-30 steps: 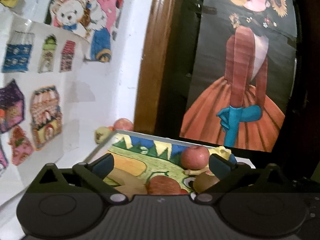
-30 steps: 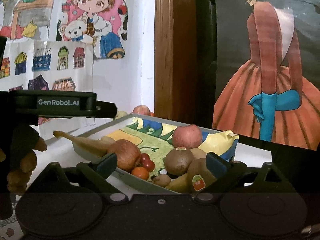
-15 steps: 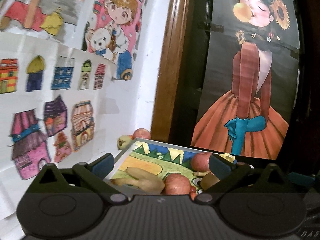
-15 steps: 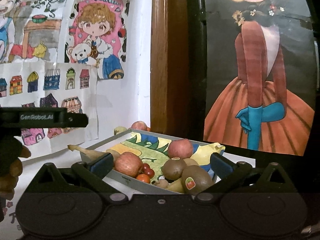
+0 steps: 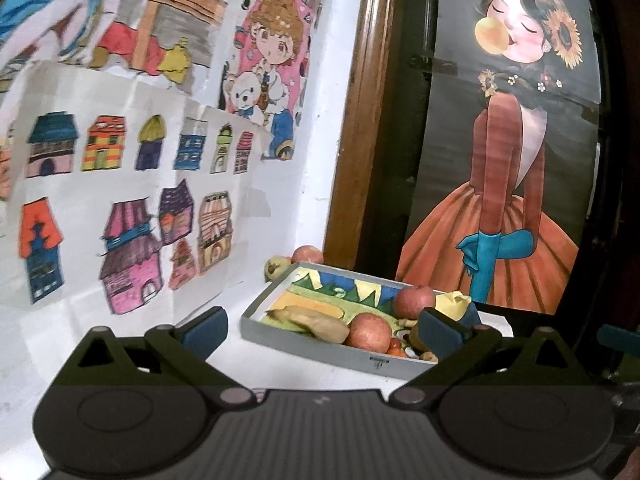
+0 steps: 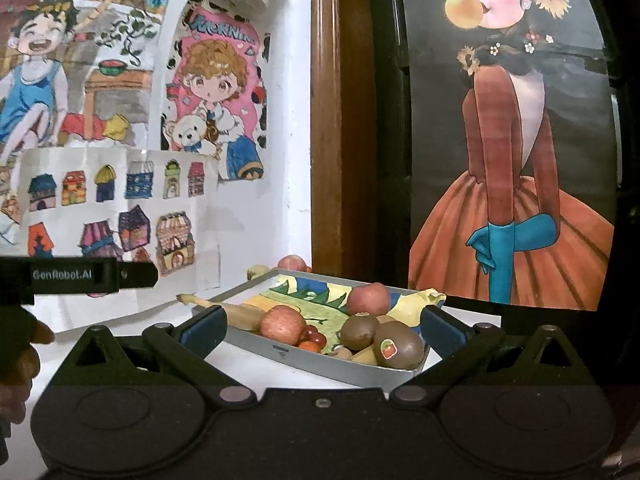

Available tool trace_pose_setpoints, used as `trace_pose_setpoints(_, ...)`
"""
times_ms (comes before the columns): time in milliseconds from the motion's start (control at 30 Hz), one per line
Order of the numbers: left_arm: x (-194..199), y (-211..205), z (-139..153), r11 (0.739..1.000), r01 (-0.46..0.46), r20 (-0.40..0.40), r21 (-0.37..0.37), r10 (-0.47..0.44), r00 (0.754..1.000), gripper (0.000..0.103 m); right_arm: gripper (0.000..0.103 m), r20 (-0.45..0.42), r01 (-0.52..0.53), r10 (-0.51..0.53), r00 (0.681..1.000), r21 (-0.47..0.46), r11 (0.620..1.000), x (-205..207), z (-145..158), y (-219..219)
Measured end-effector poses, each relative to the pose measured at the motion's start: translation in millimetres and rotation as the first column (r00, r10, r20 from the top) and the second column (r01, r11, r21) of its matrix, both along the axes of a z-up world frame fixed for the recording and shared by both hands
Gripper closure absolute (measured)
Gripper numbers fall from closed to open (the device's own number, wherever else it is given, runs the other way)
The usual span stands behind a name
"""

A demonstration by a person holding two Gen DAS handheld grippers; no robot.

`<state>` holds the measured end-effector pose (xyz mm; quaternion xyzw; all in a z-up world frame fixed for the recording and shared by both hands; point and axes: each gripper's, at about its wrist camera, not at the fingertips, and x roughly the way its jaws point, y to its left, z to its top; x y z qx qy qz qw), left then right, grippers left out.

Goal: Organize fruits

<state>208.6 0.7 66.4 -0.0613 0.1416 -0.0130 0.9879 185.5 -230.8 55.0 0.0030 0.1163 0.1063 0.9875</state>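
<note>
tray [image 6: 320, 364] grey, painted lining | apples [image 6: 281, 325] red | kiwis [image 6: 398, 350] brown | fingers [image 6: 202, 328] blue

Ahead of my right tongs [image 6: 322, 330] the tray [image 6: 320, 364] sits on the table [image 6: 256, 364], holding two apples [image 6: 282, 324], two kiwis [image 6: 398, 350] and small tomatoes [image 6: 314, 338]. Behind it, two more fruits [image 6: 294, 262] lie against the wall [image 6: 248, 216]. My left tongs [image 6: 92, 276] lie leftward.

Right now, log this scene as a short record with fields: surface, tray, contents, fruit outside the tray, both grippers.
surface: white table
tray: grey tray, lined with a coloured drawing
contents: two red apples, two kiwis, small red tomatoes, a long tan piece
fruit outside the tray: apple behind the far corner
left gripper: open, empty
right gripper: open, empty
</note>
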Motion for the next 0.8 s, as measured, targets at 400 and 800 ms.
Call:
trace_pose_setpoints(400,-42.8,5.3,-3.0,1.000,-0.012,0.010,0.020,0.012,1.000,0.000,0.001,0.017,-0.008,0.008,1.000,0.038,0.999,-35.6,1.6,5.5)
trace_pose_setpoints(800,-70.9,11.9,-14.1,1.000,-0.014,-0.007,0.011,0.014,1.000,0.000,0.001,-0.015,-0.021,0.022,1.000,0.054,0.998,-65.7,-4.6,13.0)
